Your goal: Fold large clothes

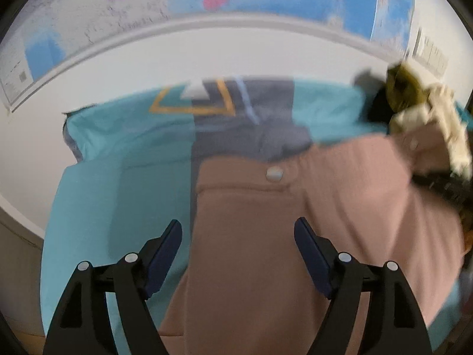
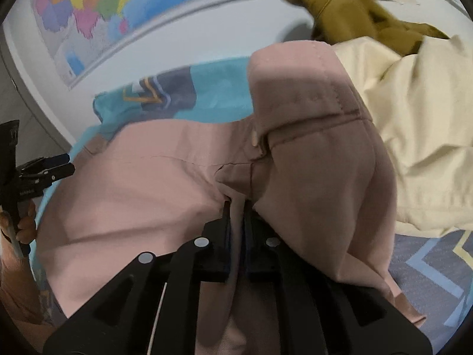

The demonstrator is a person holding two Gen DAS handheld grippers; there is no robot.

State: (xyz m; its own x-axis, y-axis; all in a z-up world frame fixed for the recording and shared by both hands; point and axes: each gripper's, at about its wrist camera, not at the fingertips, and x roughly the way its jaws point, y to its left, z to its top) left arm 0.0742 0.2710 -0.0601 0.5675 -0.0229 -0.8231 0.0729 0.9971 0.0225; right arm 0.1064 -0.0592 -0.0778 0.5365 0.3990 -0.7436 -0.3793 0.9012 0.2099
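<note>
Reading left to right, we see our left claw (image 1: 238,235) spread apart above the pink garment (image 1: 266,236) lying on a teal sheet (image 1: 118,177); our right claw (image 2: 236,210) is clamped on a fold of that garment, beside cream clothing (image 2: 419,124).

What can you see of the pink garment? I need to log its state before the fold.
The pink garment looks like smooth woven cloth with a pale snap button and stitched seams. It lies spread over a teal sheet, one part bunched up. The right gripper pinches a fold; the left gripper hovers open above it.
</note>
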